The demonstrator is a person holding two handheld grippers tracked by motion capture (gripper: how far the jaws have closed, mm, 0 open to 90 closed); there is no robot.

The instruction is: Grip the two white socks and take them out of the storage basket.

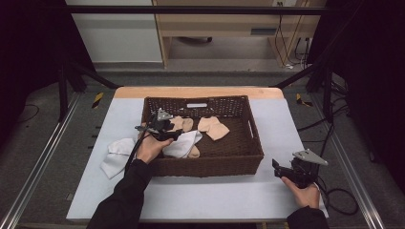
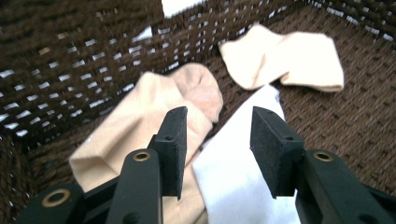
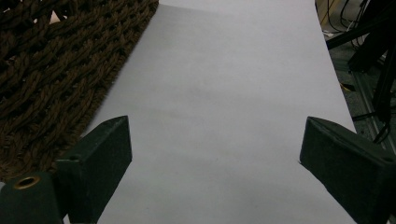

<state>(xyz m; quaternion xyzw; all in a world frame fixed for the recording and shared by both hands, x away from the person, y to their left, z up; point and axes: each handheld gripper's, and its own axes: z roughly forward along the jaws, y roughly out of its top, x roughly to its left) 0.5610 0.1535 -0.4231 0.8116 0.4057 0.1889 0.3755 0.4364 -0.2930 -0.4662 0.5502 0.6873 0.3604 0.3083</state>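
Inside the basket, at nine o'clock, lies the white sock, soft, light and limp. Left gripper hovers spread over it; better pinch its edge. Right gripper rests spread.

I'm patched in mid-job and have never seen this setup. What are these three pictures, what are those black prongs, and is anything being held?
A person holds a two-jaw claw in each hand. The high view looks down on the table; the other two ride on the claws. The left claw is inside the brown wicker basket, jaws apart over a white sock beside a beige sock, gripping nothing. Another beige sock lies farther in. A white sock lies outside. The right claw is open above bare table.
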